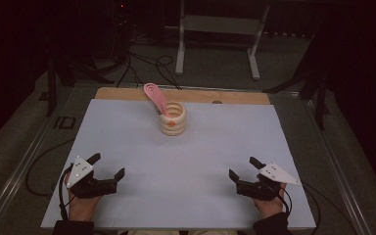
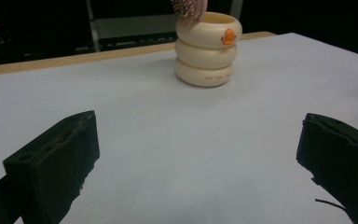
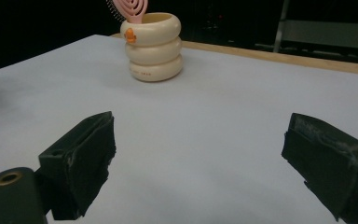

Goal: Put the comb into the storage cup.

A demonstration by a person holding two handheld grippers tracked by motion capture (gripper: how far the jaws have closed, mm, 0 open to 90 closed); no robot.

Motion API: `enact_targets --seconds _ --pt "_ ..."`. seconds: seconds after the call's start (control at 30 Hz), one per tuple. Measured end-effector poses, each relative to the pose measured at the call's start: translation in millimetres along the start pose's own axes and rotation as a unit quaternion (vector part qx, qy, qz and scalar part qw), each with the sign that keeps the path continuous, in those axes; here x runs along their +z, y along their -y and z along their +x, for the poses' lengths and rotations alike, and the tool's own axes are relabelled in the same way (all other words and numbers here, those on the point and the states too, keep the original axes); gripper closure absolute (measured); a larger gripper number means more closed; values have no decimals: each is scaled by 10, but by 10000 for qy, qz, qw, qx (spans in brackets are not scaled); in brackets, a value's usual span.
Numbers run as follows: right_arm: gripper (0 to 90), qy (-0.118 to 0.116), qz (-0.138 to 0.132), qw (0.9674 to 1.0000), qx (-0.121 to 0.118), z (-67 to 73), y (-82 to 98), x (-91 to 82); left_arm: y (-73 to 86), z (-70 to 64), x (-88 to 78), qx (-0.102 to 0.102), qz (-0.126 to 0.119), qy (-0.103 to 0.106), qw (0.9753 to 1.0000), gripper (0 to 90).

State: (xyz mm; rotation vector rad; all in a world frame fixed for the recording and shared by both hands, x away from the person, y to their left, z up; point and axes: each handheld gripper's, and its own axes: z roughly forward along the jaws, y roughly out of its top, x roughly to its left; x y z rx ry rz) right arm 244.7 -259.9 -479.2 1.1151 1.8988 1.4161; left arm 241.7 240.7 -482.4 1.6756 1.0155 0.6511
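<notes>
Both your tools sit at the near edge of the white table [image 1: 127,122], well apart from the work: the left gripper [image 1: 108,166] and the right gripper [image 1: 242,168] each have jaws spread wide and hold nothing. The cream ribbed cup [image 1: 173,119] stands upright toward the far middle of the table, with the pink hairbrush [image 1: 155,97] propped in it, head up and leaning off toward the far left over the rim. Main hazard, as you reach: the cup looks light and tall for its base, and the brush leans off-centre, so a sideways tug on the brush could likely tip the cup or drag it across the smooth sheet. Steady the cup with one gripper before lifting with the other. The brush head looks open and coiled; a pinch there may slip or flex, so grab lower if the jaws can get in. Watch also for the two grippers crowding each other at the rim, since both must converge on one small target.
</notes>
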Motion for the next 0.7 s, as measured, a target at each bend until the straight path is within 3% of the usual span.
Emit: enact_targets --seconds 0.7 --pt "89 -38 -31 10000 1 15 34 2 16 13 -9 -1 -20 -156 9999 1"
